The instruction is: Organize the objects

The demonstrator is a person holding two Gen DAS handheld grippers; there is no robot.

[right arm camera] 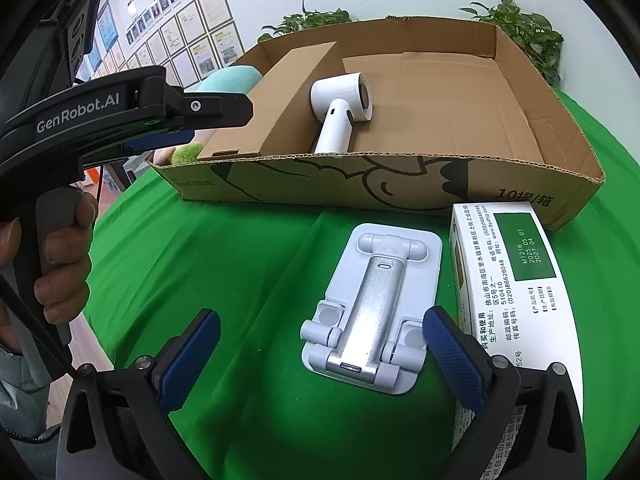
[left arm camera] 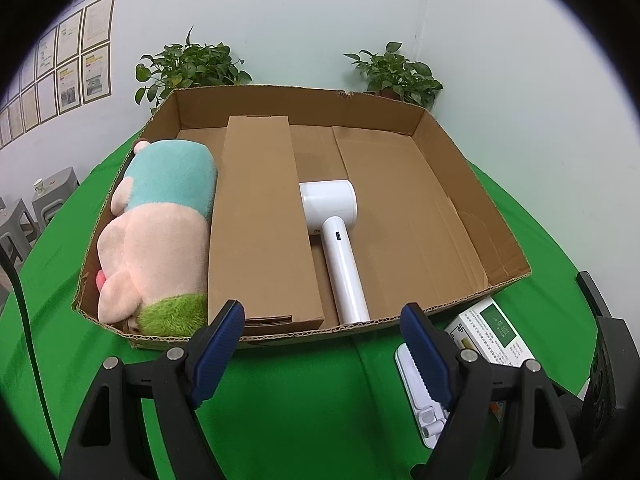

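Box (left arm camera: 460, 184): open carton on the green counter (left arm camera: 300, 400). Packed so far: plush toy (left arm camera: 160, 232) along its left wall, flat cardboard sleeve (left arm camera: 256, 220) beside it, white dryer (left arm camera: 336, 232) in the middle; right half bare.
Outstanding, in front of the box: phone stand (right arm camera: 372, 304), medicine carton (right arm camera: 516, 292).
Left gripper (left arm camera: 322, 348): jaws apart, empty.
Right gripper (right arm camera: 320, 360): jaws apart, either side of the stand's near end, not touching.
Judged a little over half done.
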